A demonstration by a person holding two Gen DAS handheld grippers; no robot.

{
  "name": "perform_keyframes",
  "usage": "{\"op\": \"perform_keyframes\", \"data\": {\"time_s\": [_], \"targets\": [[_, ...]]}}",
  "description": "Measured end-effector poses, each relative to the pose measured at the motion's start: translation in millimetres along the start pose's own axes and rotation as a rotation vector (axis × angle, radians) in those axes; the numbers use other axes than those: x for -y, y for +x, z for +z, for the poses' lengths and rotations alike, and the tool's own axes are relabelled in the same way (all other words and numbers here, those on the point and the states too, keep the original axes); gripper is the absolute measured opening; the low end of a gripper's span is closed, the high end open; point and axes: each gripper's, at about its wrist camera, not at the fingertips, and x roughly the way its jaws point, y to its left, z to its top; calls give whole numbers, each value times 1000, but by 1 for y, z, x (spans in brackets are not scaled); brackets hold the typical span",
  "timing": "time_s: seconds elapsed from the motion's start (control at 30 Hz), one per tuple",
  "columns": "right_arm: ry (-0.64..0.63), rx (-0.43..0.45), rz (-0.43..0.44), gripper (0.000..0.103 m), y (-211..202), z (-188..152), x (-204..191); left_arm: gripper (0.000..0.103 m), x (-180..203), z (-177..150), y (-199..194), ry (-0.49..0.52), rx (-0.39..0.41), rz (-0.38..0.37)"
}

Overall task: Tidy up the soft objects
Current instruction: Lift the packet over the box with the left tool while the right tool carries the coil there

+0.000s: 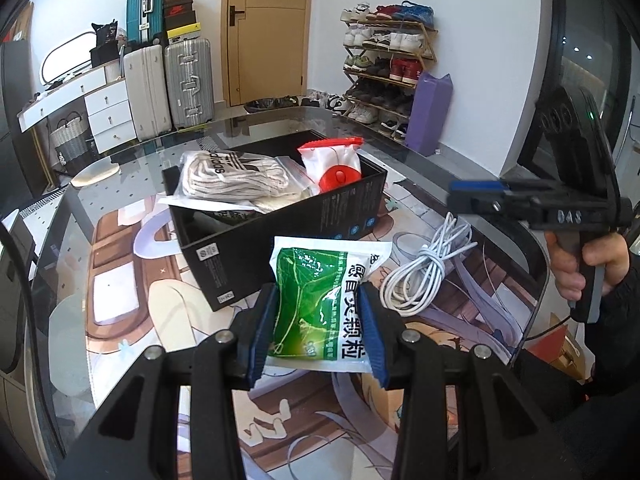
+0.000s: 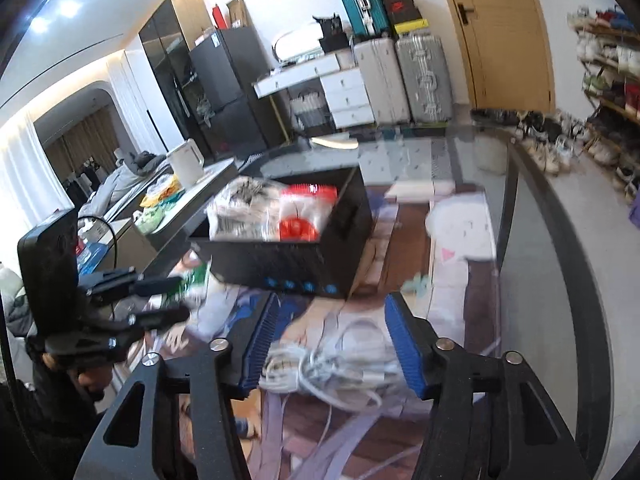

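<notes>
My left gripper (image 1: 318,332) is shut on a green and white medicine packet (image 1: 320,300), held just in front of a black box (image 1: 280,232). The box holds a bag of white socks (image 1: 232,178) and a white pouch with a red disc (image 1: 334,164). A coiled white cable (image 1: 424,272) lies on the table right of the box. My right gripper (image 2: 332,344) is open above that cable (image 2: 332,372), fingers on either side; this view is blurred. The box (image 2: 288,260) lies ahead of it. The left gripper (image 2: 160,300) shows at the left with the packet (image 2: 194,278).
The glass table (image 1: 80,240) carries a printed cartoon mat (image 1: 132,312). Behind it stand suitcases (image 1: 168,88), white drawers (image 1: 106,116), a wooden door (image 1: 268,28), a shoe rack (image 1: 384,64) and a purple mat (image 1: 432,112). A white kettle (image 2: 186,162) stands on a counter at the left.
</notes>
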Motion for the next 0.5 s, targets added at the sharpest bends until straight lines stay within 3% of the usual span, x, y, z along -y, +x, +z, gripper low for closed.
{"op": "perform_keyframes", "data": {"time_s": [0.07,0.1,0.4,0.5], "targets": [[10,-35,-17,79,4,-8,3,40,-2,0,0,-5,-1,5],[13,-45,-15,81,7,-12,4,40,-2,0,1,-7,-1,6],[8,-143,-38,81,41,-30,-3,40,0,-1,1,0,-2,2],[-6,-134,-60,81,46,-31,-7,40,-1,-1,1,1,-2,4]]}}
